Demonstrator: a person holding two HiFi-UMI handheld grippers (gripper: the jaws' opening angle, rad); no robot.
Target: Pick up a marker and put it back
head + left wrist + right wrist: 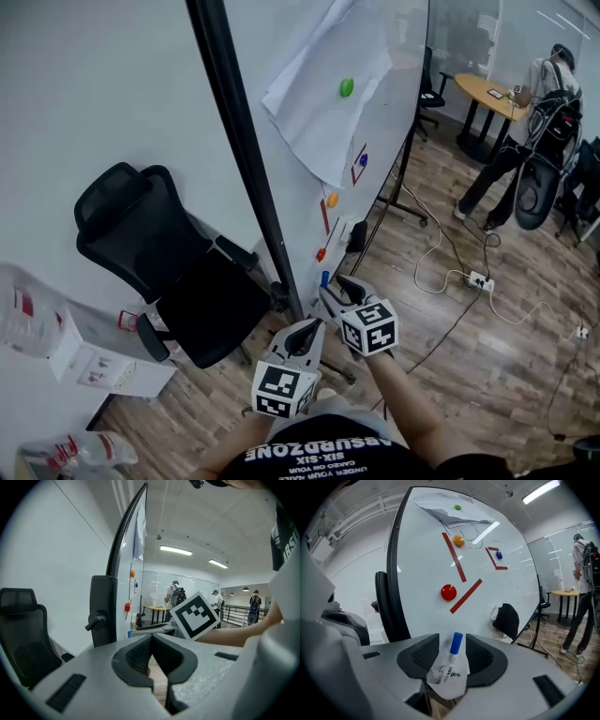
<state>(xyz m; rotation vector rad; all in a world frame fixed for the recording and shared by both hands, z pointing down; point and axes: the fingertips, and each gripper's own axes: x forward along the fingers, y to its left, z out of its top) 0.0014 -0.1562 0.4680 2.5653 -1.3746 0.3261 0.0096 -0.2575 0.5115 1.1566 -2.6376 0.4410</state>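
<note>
A white marker with a blue cap point(453, 657) stands upright between the jaws of my right gripper point(452, 654), which is shut on it. In the head view the blue cap point(324, 278) shows just ahead of the right gripper point(336, 292), close to the lower edge of the whiteboard point(309, 141). My left gripper point(304, 335) hangs lower and nearer to me; its pads point(140, 654) are pressed together with nothing between them. The board point(487, 588) carries red lines and a red magnet point(448, 592).
A black eraser point(356, 236) and green point(346, 86), orange point(332, 199) and blue point(363, 159) magnets sit on the board. A black office chair point(159, 262) stands left of the board's frame. Cables and a power strip point(478, 278) lie on the wooden floor. A person point(525, 122) stands by a round table point(487, 94).
</note>
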